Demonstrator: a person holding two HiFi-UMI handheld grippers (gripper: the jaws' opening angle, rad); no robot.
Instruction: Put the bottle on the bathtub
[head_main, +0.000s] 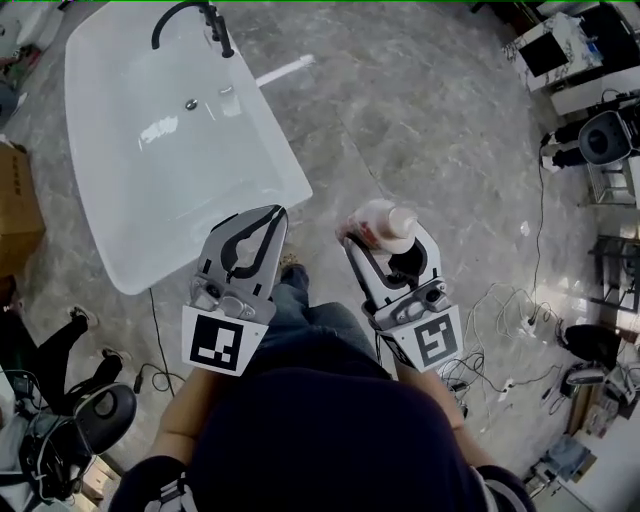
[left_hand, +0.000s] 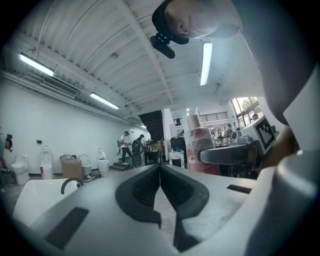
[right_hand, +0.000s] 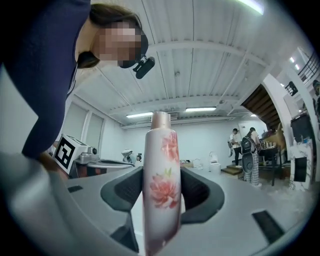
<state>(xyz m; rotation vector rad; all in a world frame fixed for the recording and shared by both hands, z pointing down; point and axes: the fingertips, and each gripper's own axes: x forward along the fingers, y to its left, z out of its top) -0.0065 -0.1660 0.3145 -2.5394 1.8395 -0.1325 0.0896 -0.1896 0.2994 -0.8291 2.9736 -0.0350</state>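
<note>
A white bottle (head_main: 385, 226) with pink flowers and a pale cap stands upright between the jaws of my right gripper (head_main: 384, 240), which is shut on its body. In the right gripper view the bottle (right_hand: 161, 186) fills the middle, with a dark pad on each side. My left gripper (head_main: 276, 214) is shut and holds nothing; its tips hover over the near right corner of the white bathtub (head_main: 120, 190). In the left gripper view the jaws (left_hand: 160, 168) meet, the bottle (left_hand: 201, 145) shows to the right, and the bathtub (left_hand: 35, 192) lies low at the left with its black faucet (left_hand: 70, 183).
The black faucet (head_main: 195, 18) stands at the tub's far end. A cardboard box (head_main: 18, 205) sits left of the tub. An office chair (head_main: 85, 420) stands at lower left. Cables (head_main: 500, 320) and equipment racks (head_main: 600, 140) line the right side. People (right_hand: 247, 152) stand far off.
</note>
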